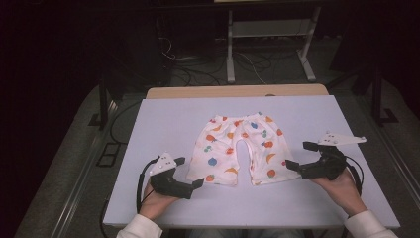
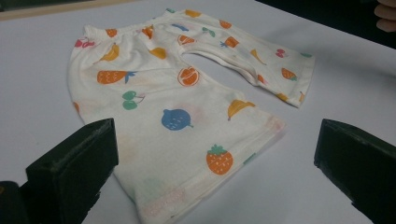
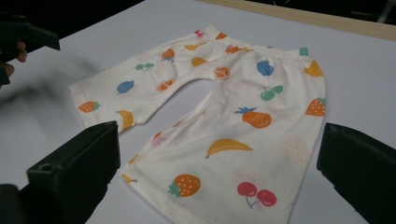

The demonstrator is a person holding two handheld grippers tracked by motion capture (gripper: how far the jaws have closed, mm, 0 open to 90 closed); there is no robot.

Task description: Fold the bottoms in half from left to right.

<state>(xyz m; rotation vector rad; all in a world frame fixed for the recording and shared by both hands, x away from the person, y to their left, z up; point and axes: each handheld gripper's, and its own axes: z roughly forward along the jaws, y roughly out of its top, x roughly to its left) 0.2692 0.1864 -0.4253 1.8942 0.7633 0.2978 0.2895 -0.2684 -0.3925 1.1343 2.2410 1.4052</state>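
A small pair of white shorts (image 1: 240,148) printed with coloured fruit lies flat on the pale table (image 1: 163,124), waistband away from me, both legs towards me. My left gripper (image 1: 189,172) hovers open just left of the left leg's hem (image 2: 205,172), its jaws spread wide with nothing between them. My right gripper (image 1: 299,155) is open too, beside the right leg's hem (image 3: 201,196), empty. In the right gripper view the shorts (image 3: 224,116) lie ahead between the jaws. In the left gripper view the shorts (image 2: 177,98) spread ahead.
The table's wooden far edge (image 1: 237,91) borders the pale surface. Beyond it stand white frame legs (image 1: 230,49) and tangled cables (image 1: 188,69) on the dark floor. Bare tabletop surrounds the shorts on all sides.
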